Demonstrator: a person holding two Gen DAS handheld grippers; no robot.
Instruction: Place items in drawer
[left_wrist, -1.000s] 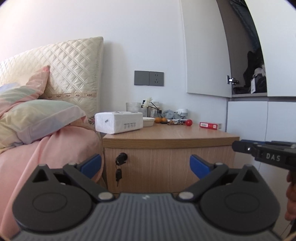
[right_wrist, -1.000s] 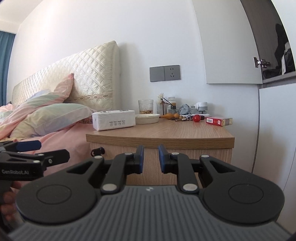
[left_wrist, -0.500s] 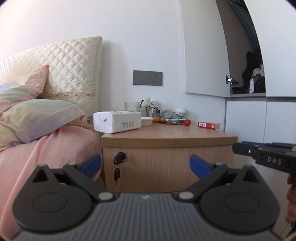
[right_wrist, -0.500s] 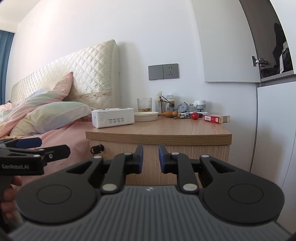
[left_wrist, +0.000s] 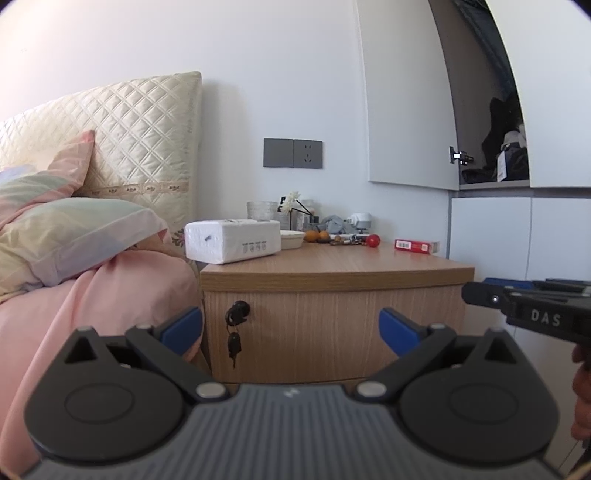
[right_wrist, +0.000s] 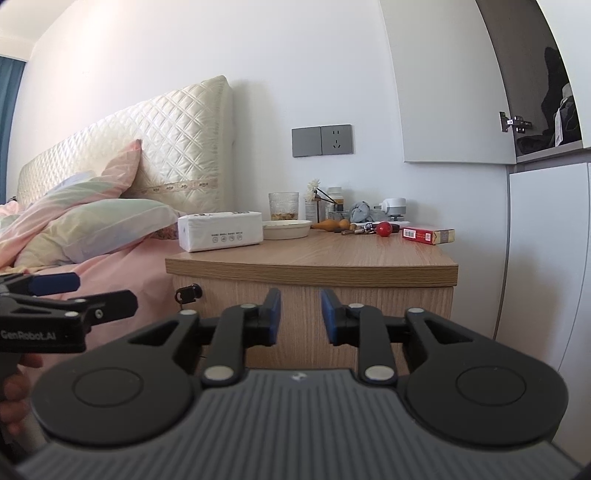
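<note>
The drawer (left_wrist: 332, 332) is the wood front of the nightstand (right_wrist: 314, 258), under its top; it is closed, and a key (left_wrist: 233, 345) hangs from the lock (left_wrist: 238, 312) at its left end.

At far left is the bed (left_wrist: 92, 295) with a pillow (left_wrist: 74, 236) and a quilted headboard (right_wrist: 166, 147). On the nightstand top, from left: a white tissue pack (right_wrist: 220, 231) at the left edge, a shallow bowl (right_wrist: 287, 229) just beside it, a glass (right_wrist: 283, 206) behind the bowl, then small bottles and some orange things that I cannot name surely because they are too small, a red ball (right_wrist: 384, 229), and a red box (right_wrist: 428, 235) near the right edge. All these lie on the top, outside the drawer. Right of the nightstand are white cabinets (left_wrist: 517, 240).

The left gripper (left_wrist: 291, 325) is in front of the drawer, its blue fingers spread wide, holding nothing. The right gripper (right_wrist: 298, 317) is also before the drawer; its fingers stand close with a narrow gap, empty.
</note>
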